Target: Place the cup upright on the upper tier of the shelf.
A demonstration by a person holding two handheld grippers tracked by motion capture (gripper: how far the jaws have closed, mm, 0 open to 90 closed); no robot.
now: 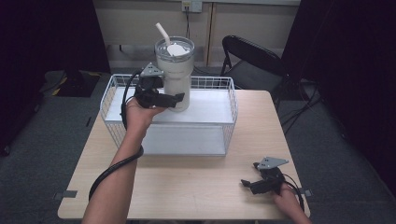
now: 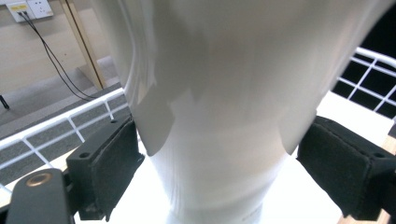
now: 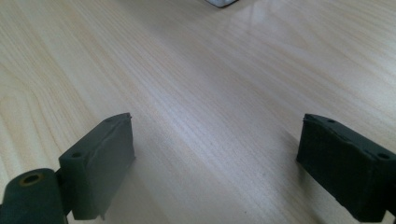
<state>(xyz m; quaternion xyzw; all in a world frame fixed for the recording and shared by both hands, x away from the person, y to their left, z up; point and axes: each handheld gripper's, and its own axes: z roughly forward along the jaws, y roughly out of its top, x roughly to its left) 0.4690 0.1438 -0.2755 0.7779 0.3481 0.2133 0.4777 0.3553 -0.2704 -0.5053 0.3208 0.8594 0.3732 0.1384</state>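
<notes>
A tall white tumbler (image 1: 173, 74) with a lid and a straw (image 1: 163, 32) stands upright on the top shelf of a white wire rack (image 1: 231, 102). My left gripper (image 1: 176, 100) reaches in from the left at the tumbler's narrow lower part. In the left gripper view the tumbler (image 2: 219, 93) sits between the jaws of the left gripper (image 2: 217, 172), with a small gap at each pad, so it is open. My right gripper (image 1: 247, 183) rests low over the wooden table (image 1: 187, 186) at the front right. The right gripper (image 3: 215, 163) is open, with bare tabletop between its jaws.
The rack stands at the back middle of the table and has a lower shelf (image 1: 187, 140) under the top one; its wire rim (image 2: 93, 105) runs behind the tumbler. A black folding chair (image 1: 252, 60) stands behind the table's far right corner. Dark curtains hang at both sides.
</notes>
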